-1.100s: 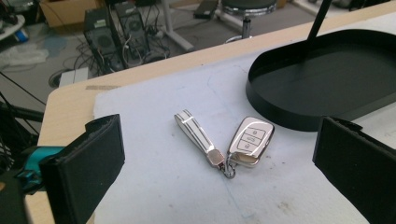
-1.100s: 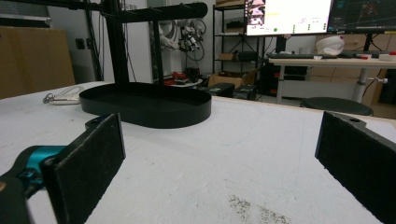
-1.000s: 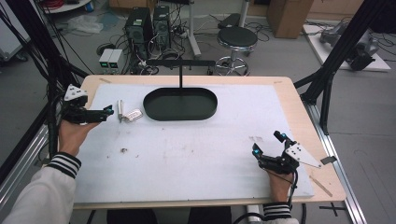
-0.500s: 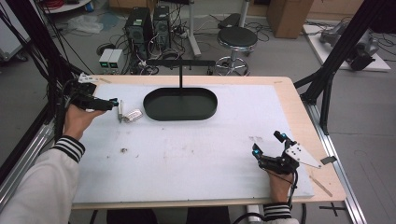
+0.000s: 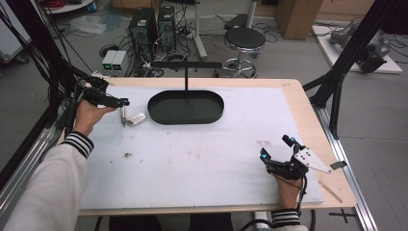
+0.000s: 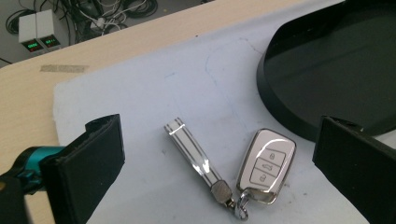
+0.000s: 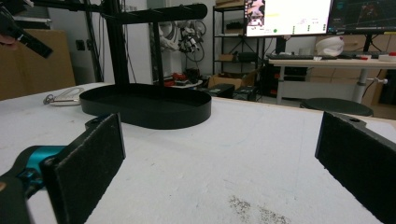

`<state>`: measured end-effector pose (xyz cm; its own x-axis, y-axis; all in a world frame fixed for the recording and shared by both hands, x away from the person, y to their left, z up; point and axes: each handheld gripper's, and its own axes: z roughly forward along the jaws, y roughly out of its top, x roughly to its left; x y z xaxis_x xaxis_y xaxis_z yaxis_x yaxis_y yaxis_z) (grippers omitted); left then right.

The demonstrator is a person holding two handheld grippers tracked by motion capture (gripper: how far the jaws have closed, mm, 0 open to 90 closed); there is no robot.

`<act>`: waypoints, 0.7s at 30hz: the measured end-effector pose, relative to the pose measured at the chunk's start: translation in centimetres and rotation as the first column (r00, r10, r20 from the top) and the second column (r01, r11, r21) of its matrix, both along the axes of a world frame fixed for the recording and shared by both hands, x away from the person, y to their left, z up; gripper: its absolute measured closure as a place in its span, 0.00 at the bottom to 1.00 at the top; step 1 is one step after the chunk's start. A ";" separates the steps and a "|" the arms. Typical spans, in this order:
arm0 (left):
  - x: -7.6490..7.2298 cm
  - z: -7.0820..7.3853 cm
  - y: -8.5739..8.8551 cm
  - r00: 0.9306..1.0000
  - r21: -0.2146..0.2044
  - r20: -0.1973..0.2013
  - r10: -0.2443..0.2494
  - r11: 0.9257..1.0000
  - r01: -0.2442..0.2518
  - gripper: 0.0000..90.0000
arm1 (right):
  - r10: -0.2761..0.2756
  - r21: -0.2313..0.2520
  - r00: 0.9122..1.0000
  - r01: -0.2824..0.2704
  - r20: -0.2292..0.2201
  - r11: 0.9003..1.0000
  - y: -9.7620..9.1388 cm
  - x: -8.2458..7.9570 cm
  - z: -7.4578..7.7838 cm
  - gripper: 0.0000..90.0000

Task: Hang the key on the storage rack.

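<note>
Jaws on your left gripper (image 6: 219,154) stand wide apart and hold nothing. In the left gripper view, a car key fob (image 6: 266,165) lies on the white mat (image 6: 154,98) between the two black jaws, nearer the right one, its three buttons facing up. A silver strap (image 6: 192,154) joined to the fob by a small ring (image 6: 240,207) lies just left of it, running up and away from the jaws at a slant. Neither jaw touches the fob or the strap. Beyond the right jaw sits the black oval tray (image 6: 299,116), its rim just beside the fob but apart from it.

From the high view, your left hand (image 5: 86,115) holds that gripper (image 5: 120,102) over the far left corner of the mat (image 5: 202,159), tips pointing toward the tray (image 5: 185,107), with the fob (image 5: 137,118) and strap (image 5: 123,115) just below and ahead of the tips. A T-shaped black stand (image 5: 186,67) rises from the tray's far edge.

Farther right, your right gripper (image 5: 275,155) rests low at the near right part of the mat, well apart from the tray. Its jaws are also spread wide and hold nothing. In the right gripper view, bare mat (image 7: 224,163) lies between the jaws, the tray (image 7: 144,109) sits ahead to the left, and the fob (image 7: 65,97) shows small beyond the tray's left end.
</note>
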<state>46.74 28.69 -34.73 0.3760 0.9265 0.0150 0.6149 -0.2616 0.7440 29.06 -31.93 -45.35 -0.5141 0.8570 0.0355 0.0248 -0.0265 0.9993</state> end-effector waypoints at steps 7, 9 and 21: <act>1.0 -1.2 0.2 0.998 -0.001 -0.052 0.029 1.000 -0.029 0.03 | -0.003 0.002 1.000 0.003 -0.002 1.000 0.0 0.0 0.0 0.01; 1.3 -1.5 0.1 0.997 0.010 -0.064 0.033 0.999 -0.033 0.05 | -0.002 0.005 1.000 0.002 -0.005 1.000 0.0 0.0 0.0 0.01; 2.3 -3.5 -0.4 0.983 0.016 -0.167 0.070 0.998 -0.068 0.17 | -0.002 0.001 1.000 0.002 -0.003 1.000 0.0 0.0 0.0 0.01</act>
